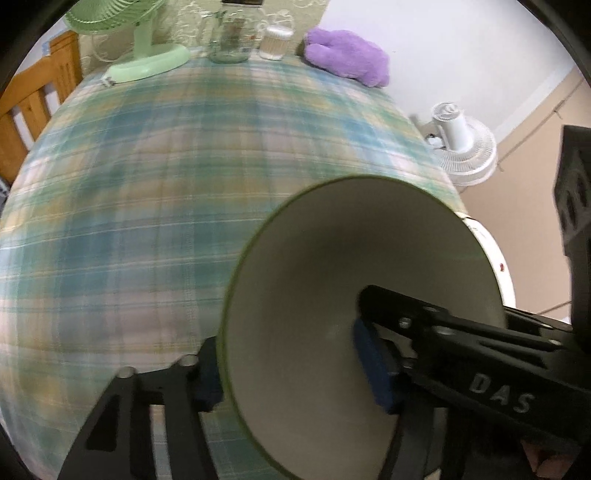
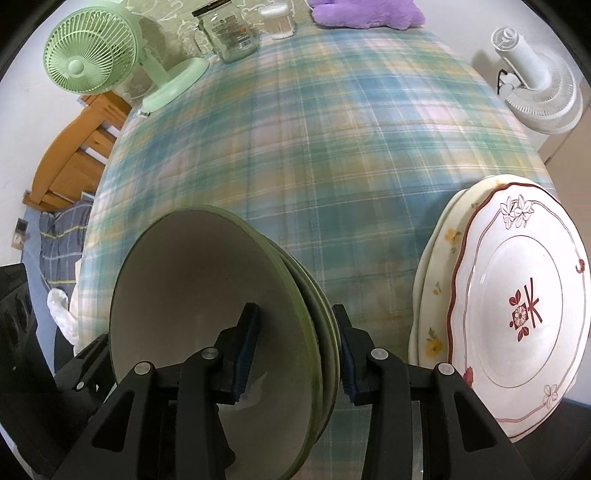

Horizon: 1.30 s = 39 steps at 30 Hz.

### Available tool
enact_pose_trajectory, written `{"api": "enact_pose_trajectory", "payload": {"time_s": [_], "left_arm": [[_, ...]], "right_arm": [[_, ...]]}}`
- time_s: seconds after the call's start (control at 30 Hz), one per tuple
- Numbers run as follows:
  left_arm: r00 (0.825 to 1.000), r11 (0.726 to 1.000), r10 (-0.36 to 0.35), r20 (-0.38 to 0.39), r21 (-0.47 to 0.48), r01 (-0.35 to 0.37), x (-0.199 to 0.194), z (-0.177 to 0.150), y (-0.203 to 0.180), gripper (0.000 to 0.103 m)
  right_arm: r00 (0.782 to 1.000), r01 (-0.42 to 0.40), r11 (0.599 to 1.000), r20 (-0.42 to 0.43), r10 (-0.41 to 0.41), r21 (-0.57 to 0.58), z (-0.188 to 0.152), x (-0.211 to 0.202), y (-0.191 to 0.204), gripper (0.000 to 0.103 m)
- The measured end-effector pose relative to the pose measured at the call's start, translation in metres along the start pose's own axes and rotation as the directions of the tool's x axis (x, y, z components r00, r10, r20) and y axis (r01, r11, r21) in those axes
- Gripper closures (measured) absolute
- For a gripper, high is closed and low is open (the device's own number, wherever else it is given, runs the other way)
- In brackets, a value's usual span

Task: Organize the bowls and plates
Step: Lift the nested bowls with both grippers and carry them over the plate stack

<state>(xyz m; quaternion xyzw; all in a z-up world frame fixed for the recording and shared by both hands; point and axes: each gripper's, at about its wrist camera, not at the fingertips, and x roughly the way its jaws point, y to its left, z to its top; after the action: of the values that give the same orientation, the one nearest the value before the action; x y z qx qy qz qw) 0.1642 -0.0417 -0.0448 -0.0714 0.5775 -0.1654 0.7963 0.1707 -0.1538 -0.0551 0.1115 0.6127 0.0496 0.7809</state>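
Tabletop (image 2: pixel 332 140) w/ blue-green plaid cloth; green fan (image 2: pixel 88 55), jar (image 2: pixel 231 33), purple plush (image 2: pixel 365 13) at far edge, white fan (image 2: pixel 535 81) beyond. Right hand-held gripper (image 2: pixel 299 354) clamps stacked green-rimmed bowls (image 2: pixel 207 295) upright on edge, just beside plates (image 2: pixel 517 314). Left hand-held gripper (image 1: pixel 291 369) half open, straddling bowl rim; grip unclear.

My desk (image 2: pixel 332 140) wears a blue-green plaid cloth. At its far edge I see a green fan (image 2: pixel 92 55) on the left, a glass jar (image 2: pixel 231 33), a purple plush (image 2: pixel 365 13). A wooden chair (image 2: pixel 74 158) stands left, a white fan (image 2: pixel 535 85) right against the pale wall (image 1: pixel 443 55)
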Motion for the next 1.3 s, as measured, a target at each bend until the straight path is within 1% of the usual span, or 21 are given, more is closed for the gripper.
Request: {"api": "enact_pose_trajectory", "payload": {"time_s": [0.17, 0.33, 0.57, 0.83, 1.1, 1.3], "left_arm": [[1.000, 1.000, -0.017, -0.004, -0.005, 0.017, -0.003, -0.001, 0.003, 0.044], [1.000, 1.000, -0.015, -0.002, -0.004, 0.015, -0.009, -0.003, 0.005, 0.044], [0.999, 1.000, -0.024, 0.021, 0.003, 0.024, -0.031, -0.002, 0.011, 0.044], [1.000, 1.000, -0.020, 0.023, 0.009, 0.020, -0.054, -0.002, 0.012, 0.044], [0.998, 1.000, 0.005, 0.063, 0.022, -0.006, -0.065, -0.004, 0.007, 0.044], [0.996, 1.000, 0.026, 0.084, 0.001, -0.026, -0.061, -0.003, -0.003, 0.044]], "right_arm": [[1.000, 0.009, 1.000, 0.010, -0.009, 0.013, -0.002, -0.002, 0.002, 0.060], [1.000, 0.002, 1.000, 0.023, -0.003, 0.022, -0.006, -0.008, 0.006, 0.060], [0.998, 0.010, 1.000, 0.056, -0.011, 0.016, -0.008, -0.024, 0.022, 0.060], [0.996, 0.000, 1.000, 0.088, -0.002, 0.025, -0.014, -0.047, 0.037, 0.060], [0.992, -0.023, 1.000, 0.124, 0.021, 0.011, -0.016, -0.057, 0.040, 0.060], [0.989, -0.044, 0.999, 0.139, 0.046, -0.017, -0.013, -0.058, 0.032, 0.060]]}}
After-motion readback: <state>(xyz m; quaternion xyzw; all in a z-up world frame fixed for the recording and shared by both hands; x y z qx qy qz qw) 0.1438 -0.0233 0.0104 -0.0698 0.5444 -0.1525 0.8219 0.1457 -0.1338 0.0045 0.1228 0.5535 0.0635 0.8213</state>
